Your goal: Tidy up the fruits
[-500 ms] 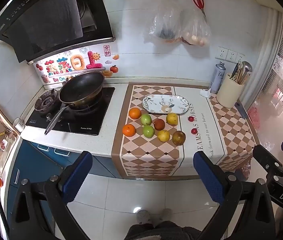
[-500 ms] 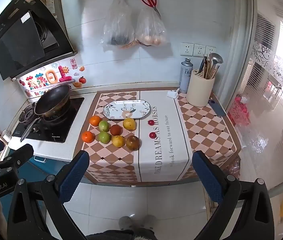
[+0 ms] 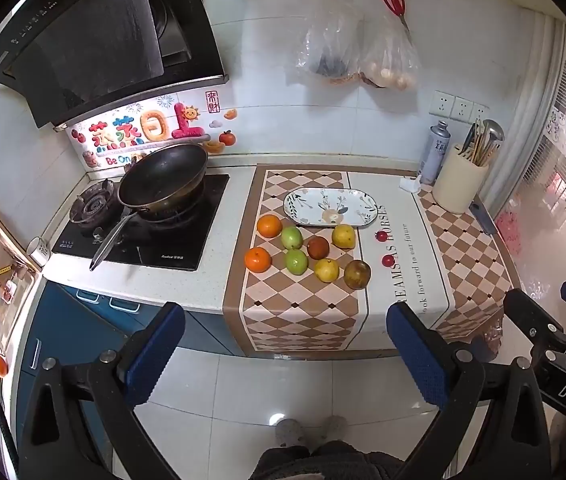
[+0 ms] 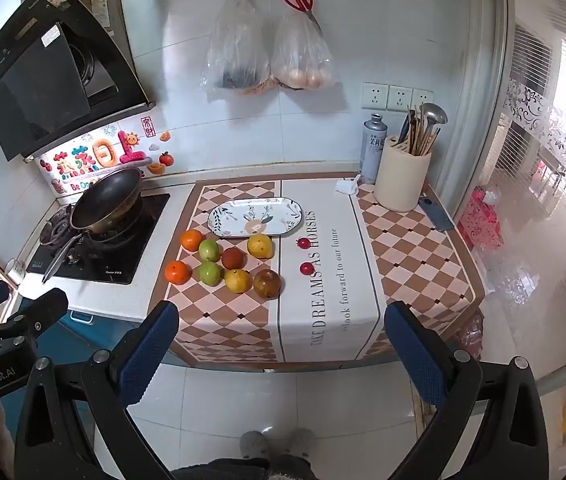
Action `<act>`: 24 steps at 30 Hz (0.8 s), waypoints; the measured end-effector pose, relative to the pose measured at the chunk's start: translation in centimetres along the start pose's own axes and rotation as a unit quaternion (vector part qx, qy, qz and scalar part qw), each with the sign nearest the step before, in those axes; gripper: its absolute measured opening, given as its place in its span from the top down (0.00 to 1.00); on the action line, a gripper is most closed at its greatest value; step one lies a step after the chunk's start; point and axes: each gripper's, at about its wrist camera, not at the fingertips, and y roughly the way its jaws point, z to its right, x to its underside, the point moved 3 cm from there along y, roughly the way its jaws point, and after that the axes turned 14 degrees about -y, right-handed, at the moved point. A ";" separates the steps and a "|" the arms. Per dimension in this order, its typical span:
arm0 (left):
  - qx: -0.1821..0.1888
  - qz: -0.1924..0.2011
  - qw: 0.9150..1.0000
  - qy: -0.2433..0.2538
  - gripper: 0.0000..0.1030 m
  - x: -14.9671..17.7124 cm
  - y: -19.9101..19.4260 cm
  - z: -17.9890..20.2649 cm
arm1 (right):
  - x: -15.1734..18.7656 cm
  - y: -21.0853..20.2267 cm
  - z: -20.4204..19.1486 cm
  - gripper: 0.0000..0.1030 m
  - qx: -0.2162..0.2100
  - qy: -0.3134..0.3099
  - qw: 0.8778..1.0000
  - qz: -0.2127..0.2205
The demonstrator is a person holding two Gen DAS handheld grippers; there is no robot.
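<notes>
Several fruits lie in two rows on the checkered cloth (image 3: 295,312): two oranges (image 3: 269,226), two green ones (image 3: 296,261), two yellow ones (image 3: 343,236), two dark brown ones (image 3: 357,274) and two small red ones (image 3: 388,260). An empty oval patterned plate (image 3: 331,207) sits just behind them; it also shows in the right wrist view (image 4: 255,217). My left gripper (image 3: 283,356) is open and empty, held back from the counter above the floor. My right gripper (image 4: 279,354) is also open and empty, at the same distance.
A wok (image 3: 163,180) sits on the stove (image 3: 139,236) to the left. A cream utensil holder (image 3: 459,184), a spray can (image 3: 435,152) and a knife (image 4: 435,214) stand at the back right. Plastic bags (image 4: 267,56) and scissors hang on the wall. White floor tiles lie below.
</notes>
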 end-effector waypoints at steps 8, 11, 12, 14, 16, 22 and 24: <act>-0.003 -0.003 1.000 0.004 0.00 0.1 0.2 0.1 | 0.1 0.0 0.2 0.00 -0.001 0.000 1.000 0.000; -0.003 -0.005 1.000 0.004 0.00 0.2 0.0 0.2 | 0.3 0.3 0.1 0.00 -0.002 -0.002 1.000 0.000; -0.004 -0.005 1.000 0.003 0.00 0.2 -0.1 0.1 | 0.5 0.3 0.1 0.00 -0.002 -0.002 1.000 0.001; -0.004 -0.004 1.000 0.004 0.00 0.0 -0.1 0.1 | 0.4 0.3 0.0 0.00 -0.001 -0.003 1.000 0.000; -0.004 -0.003 1.000 0.003 0.00 0.0 -0.1 0.1 | 0.4 0.3 0.1 0.00 -0.002 -0.002 1.000 0.000; -0.004 -0.004 1.000 0.004 0.00 -0.1 0.2 0.1 | 0.6 0.1 -0.1 0.00 -0.002 -0.004 1.000 -0.002; -0.004 -0.003 1.000 0.004 0.00 -0.1 0.2 0.2 | 0.5 0.1 -0.2 0.00 -0.003 -0.003 1.000 -0.002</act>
